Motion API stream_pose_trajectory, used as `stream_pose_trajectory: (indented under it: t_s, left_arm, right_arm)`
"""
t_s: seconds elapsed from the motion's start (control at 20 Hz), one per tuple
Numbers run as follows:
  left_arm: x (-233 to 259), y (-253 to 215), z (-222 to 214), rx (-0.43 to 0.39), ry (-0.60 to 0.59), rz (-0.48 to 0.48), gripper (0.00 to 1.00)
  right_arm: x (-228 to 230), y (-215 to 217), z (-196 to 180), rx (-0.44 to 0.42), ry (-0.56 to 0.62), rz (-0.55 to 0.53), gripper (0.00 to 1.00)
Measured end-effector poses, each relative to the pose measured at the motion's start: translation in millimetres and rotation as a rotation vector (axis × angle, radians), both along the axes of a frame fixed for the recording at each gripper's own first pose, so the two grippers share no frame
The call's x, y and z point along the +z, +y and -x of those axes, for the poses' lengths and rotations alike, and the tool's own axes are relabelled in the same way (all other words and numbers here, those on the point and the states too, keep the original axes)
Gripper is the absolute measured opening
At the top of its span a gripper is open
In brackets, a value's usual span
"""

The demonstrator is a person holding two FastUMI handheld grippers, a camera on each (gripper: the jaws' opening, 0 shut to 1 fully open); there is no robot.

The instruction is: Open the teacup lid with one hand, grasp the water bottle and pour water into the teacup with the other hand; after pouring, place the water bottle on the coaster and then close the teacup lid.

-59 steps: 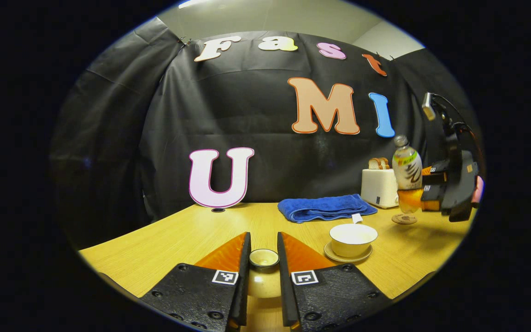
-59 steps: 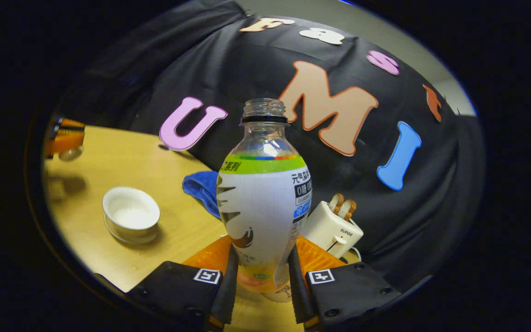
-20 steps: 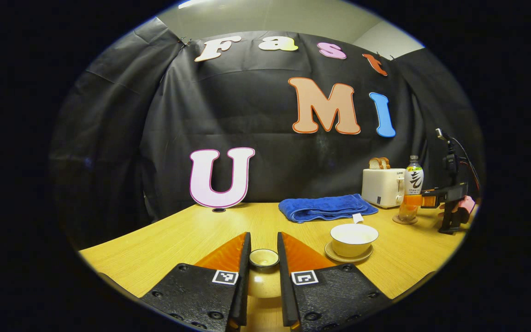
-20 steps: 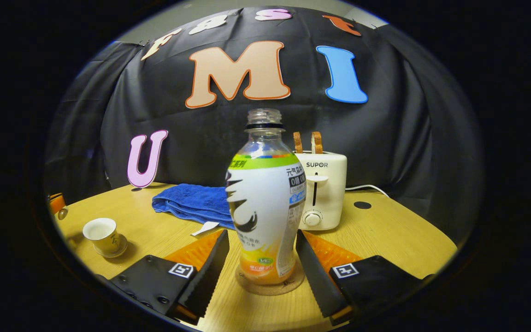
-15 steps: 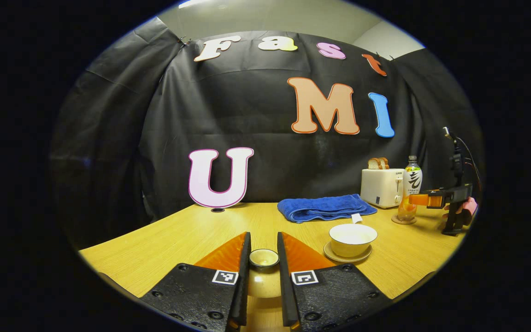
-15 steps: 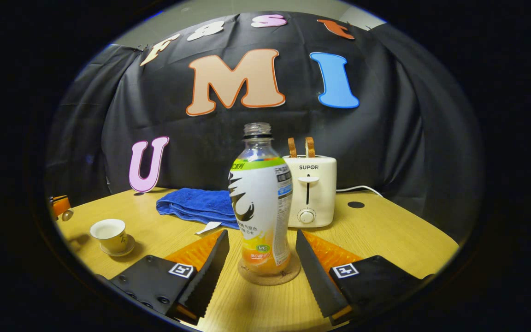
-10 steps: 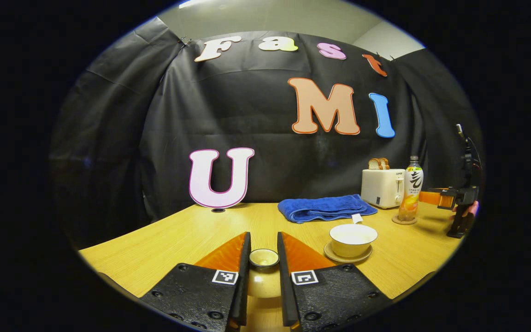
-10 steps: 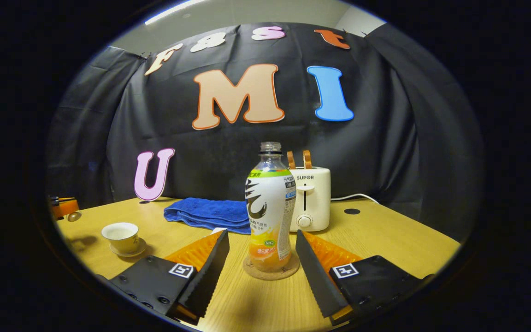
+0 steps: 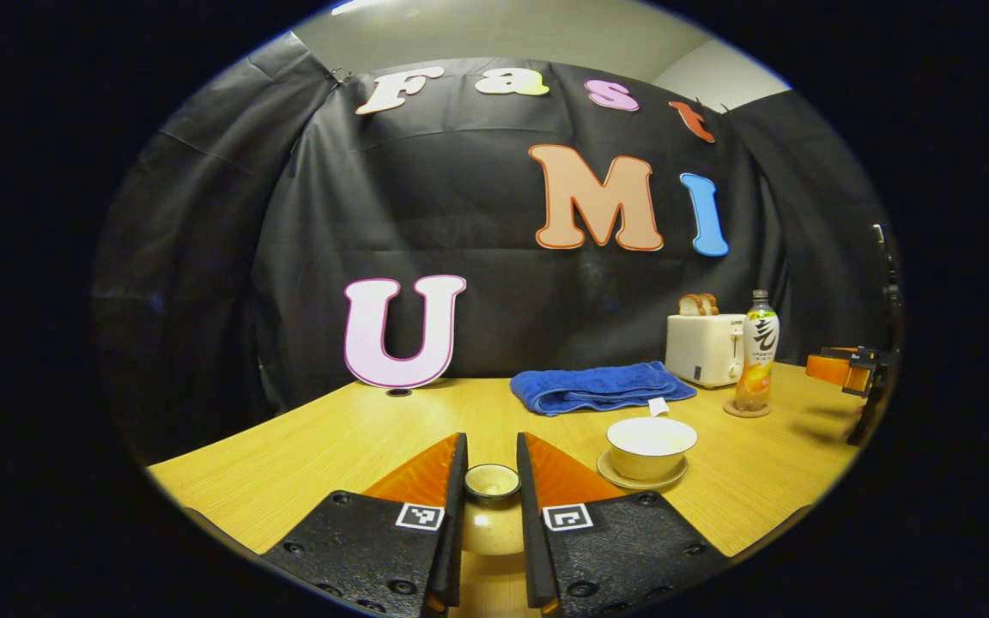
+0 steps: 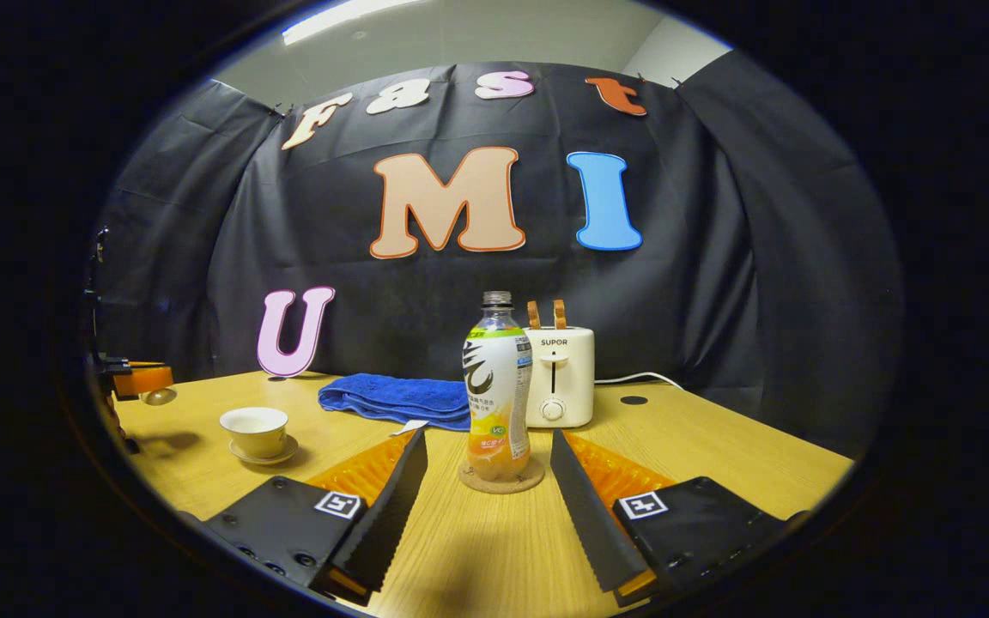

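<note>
Now, left to right across the tabletop (image 10: 494, 549):
Left hand-held gripper (image 9: 491, 515): both fingers press on the teacup lid (image 9: 491, 481), held up off the wood; in the right gripper view the same hand-held gripper sits at the far left edge with the lid's rounded underside hanging below it.
Teacup (image 9: 651, 446): uncovered, upright on its saucer (image 9: 640, 475), near the tabletop's front part; pale inside, and whether it holds liquid cannot be told.
Towel (image 10: 396, 398): blue, folded, lying behind the teacup, with a small white tag at its front edge.
Water bottle (image 10: 496, 386): upright on the round coaster (image 10: 501, 475), uncapped, with a white and green label and a low orange drink in the bottom.
Toaster (image 10: 557, 376): white, just behind and right of the bottle, two slices sticking out of the top, a white cord trailing off to the right.
Right hand-held gripper (image 10: 488, 506): fingers spread wide, apart from the bottle on both sides, with bare wood between them and the coaster.
Way to the teacup: nothing stands between it and the lid.
</note>
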State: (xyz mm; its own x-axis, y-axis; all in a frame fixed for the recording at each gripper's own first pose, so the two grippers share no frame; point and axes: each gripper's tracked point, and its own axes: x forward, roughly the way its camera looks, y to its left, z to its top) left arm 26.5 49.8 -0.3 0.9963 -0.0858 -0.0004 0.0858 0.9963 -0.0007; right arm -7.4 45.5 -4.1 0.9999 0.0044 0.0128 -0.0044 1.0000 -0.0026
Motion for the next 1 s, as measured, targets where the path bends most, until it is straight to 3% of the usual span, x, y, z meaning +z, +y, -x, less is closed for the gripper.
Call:
stream_pose_trajectory:
  t_s: [0.45, 0.85, 1.0]
  left_arm:
    - [-2.0, -67.3, -35.9, -0.207, 0.006, 0.008, 0.27]
    - [-7.0, -121.9, -65.1, -0.334, 0.032, -0.012, 0.27]
    - [-13.3, -137.5, -71.5, -0.369, 0.066, -0.044, 0.27]
  right_arm:
    - [0.6, -5.7, 5.4, -0.028, -0.004, 0.002, 0.92]
    - [0.2, -7.1, 6.4, -0.031, -0.003, 0.001, 0.95]
    - [1.1, -13.3, 7.1, -0.064, -0.004, 0.002, 0.92]
